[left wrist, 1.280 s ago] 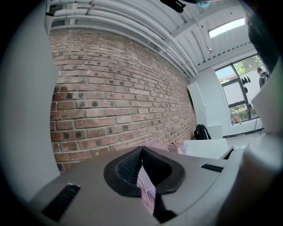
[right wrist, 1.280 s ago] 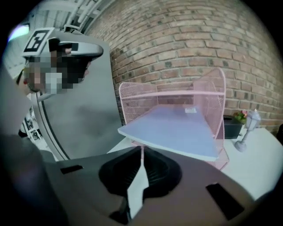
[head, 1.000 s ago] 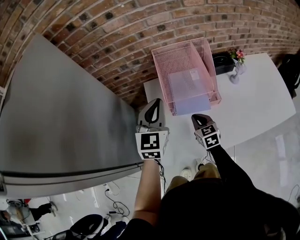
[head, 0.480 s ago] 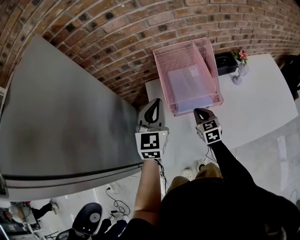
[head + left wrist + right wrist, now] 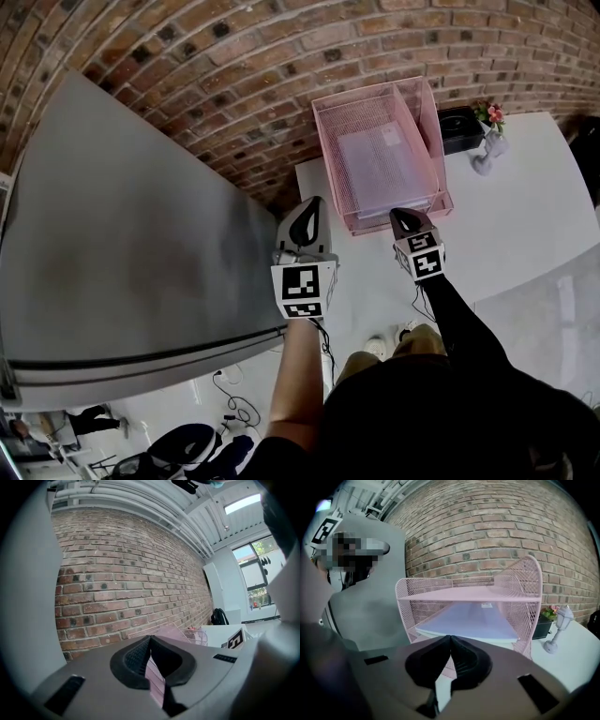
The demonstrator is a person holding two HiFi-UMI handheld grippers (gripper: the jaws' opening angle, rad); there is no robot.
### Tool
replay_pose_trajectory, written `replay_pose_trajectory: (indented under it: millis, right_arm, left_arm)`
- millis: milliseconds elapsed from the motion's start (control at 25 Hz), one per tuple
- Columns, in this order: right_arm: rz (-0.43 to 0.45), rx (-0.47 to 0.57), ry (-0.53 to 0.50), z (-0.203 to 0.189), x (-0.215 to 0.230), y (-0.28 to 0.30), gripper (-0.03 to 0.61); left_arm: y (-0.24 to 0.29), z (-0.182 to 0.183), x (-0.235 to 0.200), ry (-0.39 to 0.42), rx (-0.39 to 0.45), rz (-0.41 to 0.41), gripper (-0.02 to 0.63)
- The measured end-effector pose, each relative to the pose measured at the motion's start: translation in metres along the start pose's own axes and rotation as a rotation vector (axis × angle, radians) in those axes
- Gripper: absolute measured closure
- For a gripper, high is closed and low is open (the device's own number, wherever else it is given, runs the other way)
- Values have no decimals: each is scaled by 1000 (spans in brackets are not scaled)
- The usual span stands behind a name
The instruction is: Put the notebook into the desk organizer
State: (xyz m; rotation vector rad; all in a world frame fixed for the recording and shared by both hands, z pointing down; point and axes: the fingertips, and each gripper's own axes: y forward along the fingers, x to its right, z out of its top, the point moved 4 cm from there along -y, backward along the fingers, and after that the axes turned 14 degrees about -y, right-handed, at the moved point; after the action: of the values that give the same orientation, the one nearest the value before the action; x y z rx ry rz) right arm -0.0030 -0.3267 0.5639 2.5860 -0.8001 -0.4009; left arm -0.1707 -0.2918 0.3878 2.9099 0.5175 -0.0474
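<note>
A pink mesh desk organizer stands on the white table against the brick wall. The lavender notebook lies flat in its lower tier, under the upper shelf, and shows in the right gripper view as a notebook just ahead of the jaws. My right gripper is shut and empty, with its tip close to the organizer's front edge. My left gripper hovers left of the organizer, over the table's corner, also shut with nothing in it.
A tall grey cabinet fills the left side, close beside my left gripper. On the white table, right of the organizer, stand a small white lantern, a black box and a flower pot. Brick wall behind.
My right gripper has moved a little forward, closer to the organizer's front edge. The left gripper has stayed in place. Both remain shut.
</note>
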Motion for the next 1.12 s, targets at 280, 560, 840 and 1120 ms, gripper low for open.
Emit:
replay_pose_trajectory:
  millis: [280,560,840,1120]
  right_arm:
    - [4,4,5,8,5,17,555]
    - [-21,10,-24,18,7,25,555]
    - [-45,22,-9,18,5,15,555]
    - [-87,47,-15,19,-4,-16,555]
  left_arm:
    - [3,-1,-7,-8,-7,22,598]
    - [1,-1,-16,-22,-9,43,598]
    - [-5,2,-19,-28,8,28,598]
    - [-19,5,-9,-34,31,-19,598]
